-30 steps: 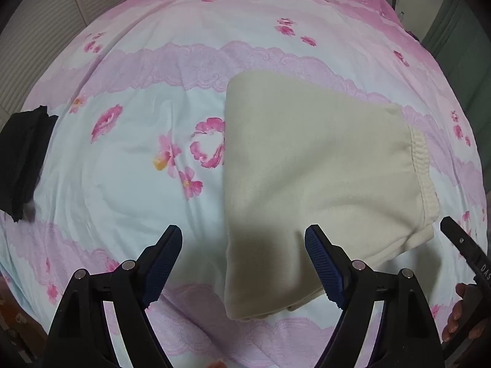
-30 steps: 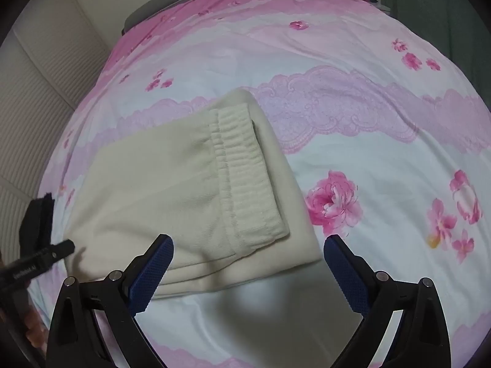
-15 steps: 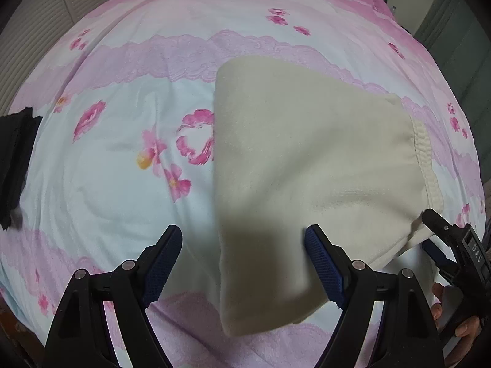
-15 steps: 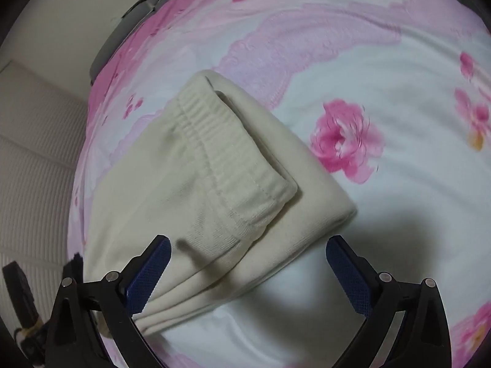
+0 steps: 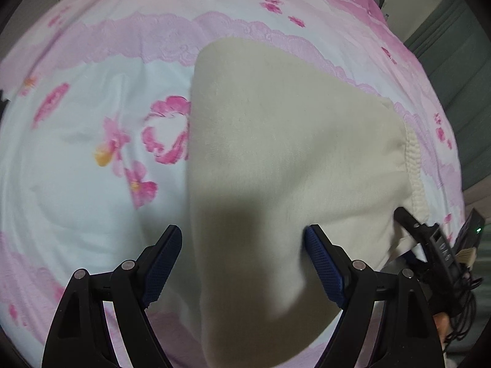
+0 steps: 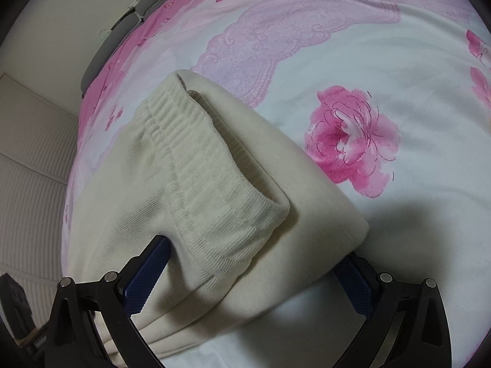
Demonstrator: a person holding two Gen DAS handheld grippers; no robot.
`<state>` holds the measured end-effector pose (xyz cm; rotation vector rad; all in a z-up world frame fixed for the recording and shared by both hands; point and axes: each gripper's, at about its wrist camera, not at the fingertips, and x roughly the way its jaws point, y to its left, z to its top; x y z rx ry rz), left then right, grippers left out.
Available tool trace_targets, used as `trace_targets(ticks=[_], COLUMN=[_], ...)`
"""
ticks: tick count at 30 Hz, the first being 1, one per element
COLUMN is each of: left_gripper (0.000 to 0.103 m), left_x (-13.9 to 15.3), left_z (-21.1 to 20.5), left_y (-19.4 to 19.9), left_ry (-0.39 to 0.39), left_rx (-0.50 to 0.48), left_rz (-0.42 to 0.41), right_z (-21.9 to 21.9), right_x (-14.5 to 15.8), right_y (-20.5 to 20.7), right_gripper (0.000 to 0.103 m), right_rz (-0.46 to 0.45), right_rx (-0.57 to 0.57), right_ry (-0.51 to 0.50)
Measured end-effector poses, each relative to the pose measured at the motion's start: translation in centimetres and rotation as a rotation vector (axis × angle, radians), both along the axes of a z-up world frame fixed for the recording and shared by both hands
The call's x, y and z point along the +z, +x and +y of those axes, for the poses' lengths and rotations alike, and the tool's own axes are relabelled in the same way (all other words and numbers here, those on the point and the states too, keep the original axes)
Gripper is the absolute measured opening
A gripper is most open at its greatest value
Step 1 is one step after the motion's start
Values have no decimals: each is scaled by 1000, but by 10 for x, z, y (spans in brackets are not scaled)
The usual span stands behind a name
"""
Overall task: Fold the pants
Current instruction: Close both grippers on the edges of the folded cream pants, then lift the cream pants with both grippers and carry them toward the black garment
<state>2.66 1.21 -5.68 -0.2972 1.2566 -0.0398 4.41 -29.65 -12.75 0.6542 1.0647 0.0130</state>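
Note:
Cream pants [image 5: 276, 159] lie folded in layers on the floral bedspread [image 5: 92, 153]. My left gripper [image 5: 242, 263] is open, its jaws straddling the near left edge of the folded pants. My right gripper [image 6: 251, 276] is open, its jaws on either side of the near corner by the ribbed waistband [image 6: 196, 184]. The pants [image 6: 307, 220] fill the gap between the right fingers. The right gripper also shows in the left wrist view [image 5: 429, 239] at the pants' right corner.
The bedspread [image 6: 399, 92] stretches far and to the right with pink flowers and lace bands. A pale ribbed wall panel [image 6: 30, 184] stands left of the bed. Green curtain [image 5: 460, 61] hangs at the far right. A grey bed edge [image 6: 122, 24] shows behind.
Both grippers have moved forward and down onto the folded pants. The right gripper's jaws now straddle the waistband corner. Both stay open.

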Motion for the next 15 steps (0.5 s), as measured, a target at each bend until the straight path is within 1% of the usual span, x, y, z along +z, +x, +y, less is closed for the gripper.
trace_targets(ticks=[1, 7, 9, 10, 11, 12, 13, 14, 15], left_gripper=[83, 85, 83, 81, 73, 63, 60, 56, 53], left_x=[-3, -27, -32, -31, -27, -22, -19, -13, -10], left_z=[1, 9, 8, 8, 5, 2, -1, -6, -9], left_y=[1, 13, 17, 19, 19, 21, 24, 23, 23], left_ry=[-18, -192, -212, -212, -209, -205, -199, -173, -151], left_rx=[0, -2, -19, -29, -55, -77, -90, -108, -121], left_rz=[5, 48, 63, 64, 54, 50, 48, 39, 33], right_z=[1, 7, 11, 13, 14, 15, 18, 19, 19], right_x=[-1, -3, -2, -1, 1, 2, 5, 6, 11], right_y=[1, 11, 14, 14, 12, 11, 12, 7, 4], right_gripper=[103, 102, 95, 86, 79, 76, 68, 59, 56], right_rz=[-3, -6, -18, -25, -32, -38, -45, -51, -54], right_rx=[0, -26, -31, -29, -26, -26, -24, -25, -34], right_ry=[-8, -38, -51, -58, -61, -66, -74, -84, -98])
